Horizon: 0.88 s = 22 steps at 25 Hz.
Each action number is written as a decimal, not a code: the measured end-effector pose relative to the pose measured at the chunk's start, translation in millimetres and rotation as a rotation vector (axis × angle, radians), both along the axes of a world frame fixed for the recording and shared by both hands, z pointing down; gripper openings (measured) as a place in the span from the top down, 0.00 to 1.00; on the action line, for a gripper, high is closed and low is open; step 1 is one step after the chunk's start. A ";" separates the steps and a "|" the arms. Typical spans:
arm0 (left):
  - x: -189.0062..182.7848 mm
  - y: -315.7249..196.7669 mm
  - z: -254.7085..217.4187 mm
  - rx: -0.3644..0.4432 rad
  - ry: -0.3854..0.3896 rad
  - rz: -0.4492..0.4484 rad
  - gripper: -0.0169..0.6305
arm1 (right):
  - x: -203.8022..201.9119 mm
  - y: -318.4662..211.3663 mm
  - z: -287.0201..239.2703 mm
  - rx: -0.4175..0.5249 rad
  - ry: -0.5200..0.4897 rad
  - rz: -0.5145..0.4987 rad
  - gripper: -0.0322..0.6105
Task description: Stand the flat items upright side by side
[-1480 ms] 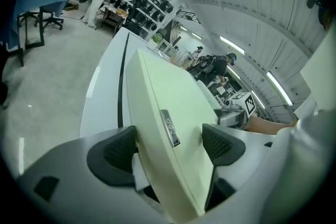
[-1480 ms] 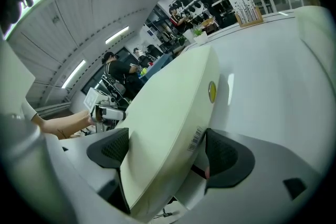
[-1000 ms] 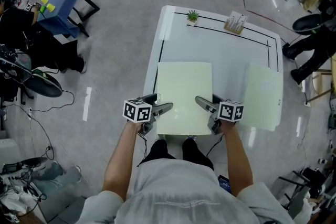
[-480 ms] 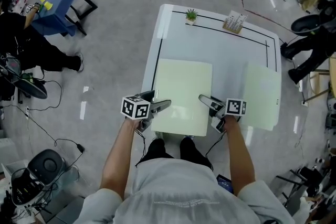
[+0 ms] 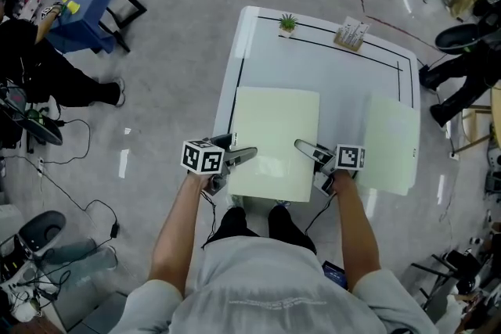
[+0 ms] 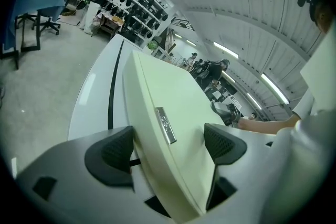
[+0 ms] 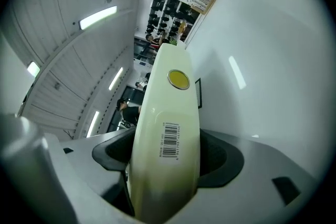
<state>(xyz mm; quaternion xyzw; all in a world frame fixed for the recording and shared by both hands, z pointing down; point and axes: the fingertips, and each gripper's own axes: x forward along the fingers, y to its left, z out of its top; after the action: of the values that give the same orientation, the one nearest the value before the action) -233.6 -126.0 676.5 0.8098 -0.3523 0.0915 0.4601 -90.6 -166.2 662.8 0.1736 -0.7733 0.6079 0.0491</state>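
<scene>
A pale green document case (image 5: 274,137) lies on its broad face at the middle of the white table (image 5: 329,62), its near edge at the table's near edge. It is a flat, smooth plastic box with rounded corners. A small metal label plate (image 6: 165,125) sits on its narrow spine. The opposite narrow edge carries a barcode label (image 7: 169,140) and, further along, a round yellow sticker (image 7: 178,80).

The left gripper (image 6: 168,147) is at the case's near left corner with the corner between its jaws. One pad lies against the spine side and the other seems to press the broad face, though that contact is hard to read at this angle. The right gripper (image 7: 168,152) is at the near right corner. Its jaws have just been closing, and both pads now clamp the case's edge from either side.

A second case (image 5: 389,145) of the same pale green lies flat by the table's right edge, well apart from the first. A small potted plant (image 5: 287,25) stands at the far edge.
</scene>
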 end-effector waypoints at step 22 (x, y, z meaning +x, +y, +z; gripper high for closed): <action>25.0 -6.1 -32.2 0.002 0.396 0.041 0.32 | 22.8 2.3 -40.3 0.245 -0.232 -0.043 0.36</action>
<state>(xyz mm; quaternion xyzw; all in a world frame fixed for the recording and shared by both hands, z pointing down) -208.7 -132.2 644.3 0.8195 -0.2386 -0.0607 0.5175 -67.8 -164.0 622.4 0.0905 -0.8456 0.5238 -0.0489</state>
